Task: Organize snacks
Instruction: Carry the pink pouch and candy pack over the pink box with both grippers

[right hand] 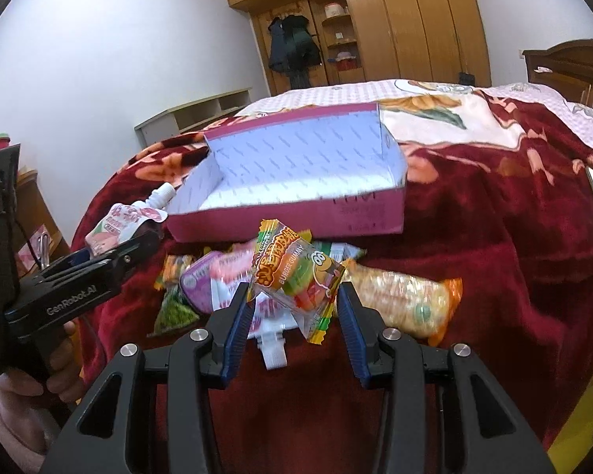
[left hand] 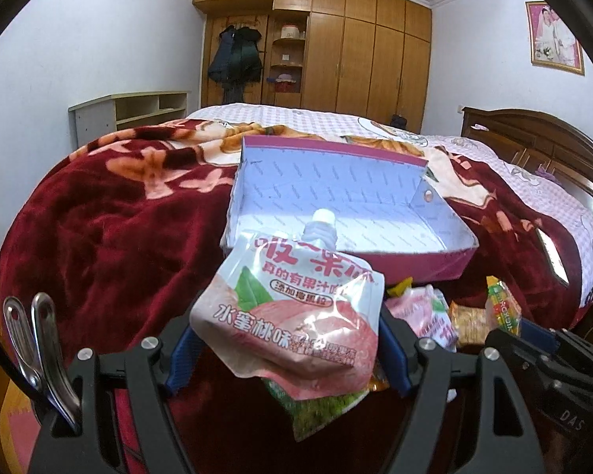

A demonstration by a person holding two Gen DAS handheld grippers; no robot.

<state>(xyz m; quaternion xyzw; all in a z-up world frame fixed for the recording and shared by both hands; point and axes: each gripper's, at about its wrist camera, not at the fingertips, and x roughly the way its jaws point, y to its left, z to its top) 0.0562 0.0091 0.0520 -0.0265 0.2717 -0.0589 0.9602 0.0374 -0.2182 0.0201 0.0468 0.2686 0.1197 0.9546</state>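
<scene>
My left gripper (left hand: 286, 339) is shut on a pink peach jelly pouch (left hand: 296, 308) with a white cap, held in the air just in front of the box. The box (left hand: 415, 272) is an open pink tray with a white inside, lying on the bed. In the right wrist view my right gripper (right hand: 294, 296) is shut on a burger gummy packet (right hand: 296, 264), lifted a little above a pile of snacks (right hand: 217, 280). The pile lies against the box's (right hand: 296, 221) front wall. To the left, the left gripper (right hand: 146, 241) shows side-on with its pouch (right hand: 126, 225).
A dark red flowered blanket (left hand: 118, 237) covers the bed. A wooden headboard (left hand: 541, 138) stands at the right, and a wardrobe (left hand: 367, 59) and a low shelf (left hand: 138, 110) behind. An orange packet (right hand: 407, 300) and a green one (right hand: 174, 308) lie in the pile.
</scene>
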